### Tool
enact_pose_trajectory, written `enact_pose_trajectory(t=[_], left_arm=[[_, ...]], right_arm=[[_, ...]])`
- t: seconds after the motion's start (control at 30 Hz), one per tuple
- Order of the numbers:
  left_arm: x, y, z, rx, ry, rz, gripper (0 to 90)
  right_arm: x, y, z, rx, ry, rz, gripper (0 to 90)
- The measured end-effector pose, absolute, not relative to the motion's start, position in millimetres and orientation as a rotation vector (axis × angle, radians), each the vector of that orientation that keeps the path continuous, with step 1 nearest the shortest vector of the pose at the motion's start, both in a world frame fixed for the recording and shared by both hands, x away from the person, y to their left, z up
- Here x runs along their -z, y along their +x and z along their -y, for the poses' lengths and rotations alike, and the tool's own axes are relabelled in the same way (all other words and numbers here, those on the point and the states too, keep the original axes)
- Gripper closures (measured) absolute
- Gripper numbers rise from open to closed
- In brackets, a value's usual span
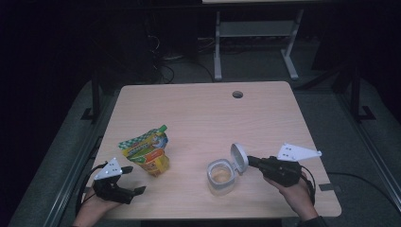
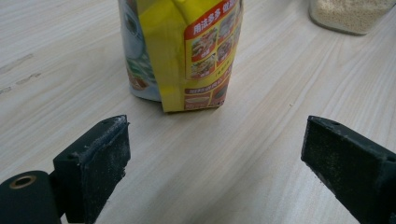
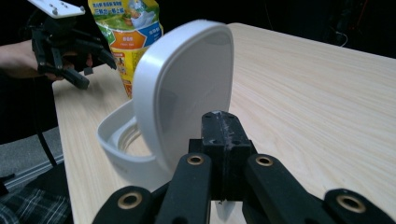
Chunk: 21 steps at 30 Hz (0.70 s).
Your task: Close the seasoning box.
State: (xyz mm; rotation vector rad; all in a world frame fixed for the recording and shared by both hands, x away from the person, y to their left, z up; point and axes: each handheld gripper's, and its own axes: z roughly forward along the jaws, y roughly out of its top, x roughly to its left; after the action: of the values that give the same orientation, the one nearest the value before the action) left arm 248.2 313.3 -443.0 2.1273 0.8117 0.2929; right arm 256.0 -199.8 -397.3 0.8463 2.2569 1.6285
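Note:
A yellow and green food pouch (image 1: 146, 153) stands upright on the table's left part. Just short of it my left gripper (image 1: 134, 179) is open, the pouch (image 2: 187, 51) rising beyond its spread jaws (image 2: 215, 158) with bare wood between them. A clear jar (image 1: 221, 177) holding pale grains sits right of centre, its white hinged lid (image 1: 239, 158) flipped up. My right gripper (image 1: 250, 161) is shut on the lid's edge; the lid (image 3: 187, 93) stands upright just ahead of the closed jaws (image 3: 219, 133), above the jar rim (image 3: 116, 140).
The wooden table (image 1: 203, 113) has a round cable hole (image 1: 238, 94) near its far edge. The jar (image 2: 350, 14) sits to the pouch's right. The other hand's gripper (image 3: 70, 46) hovers beside the pouch (image 3: 128, 28). A white desk frame (image 1: 255, 42) stands behind.

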Motion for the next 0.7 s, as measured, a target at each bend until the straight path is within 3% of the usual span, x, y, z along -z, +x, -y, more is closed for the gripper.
enact_pose_trajectory(t=[0.7], left_arm=[[444.3,249.4,-311.0,-0.281,2.126,-0.814,7.8]], right_arm=[[390.6,253.9,167.5,-1.653,0.739,-2.316,90.0]])
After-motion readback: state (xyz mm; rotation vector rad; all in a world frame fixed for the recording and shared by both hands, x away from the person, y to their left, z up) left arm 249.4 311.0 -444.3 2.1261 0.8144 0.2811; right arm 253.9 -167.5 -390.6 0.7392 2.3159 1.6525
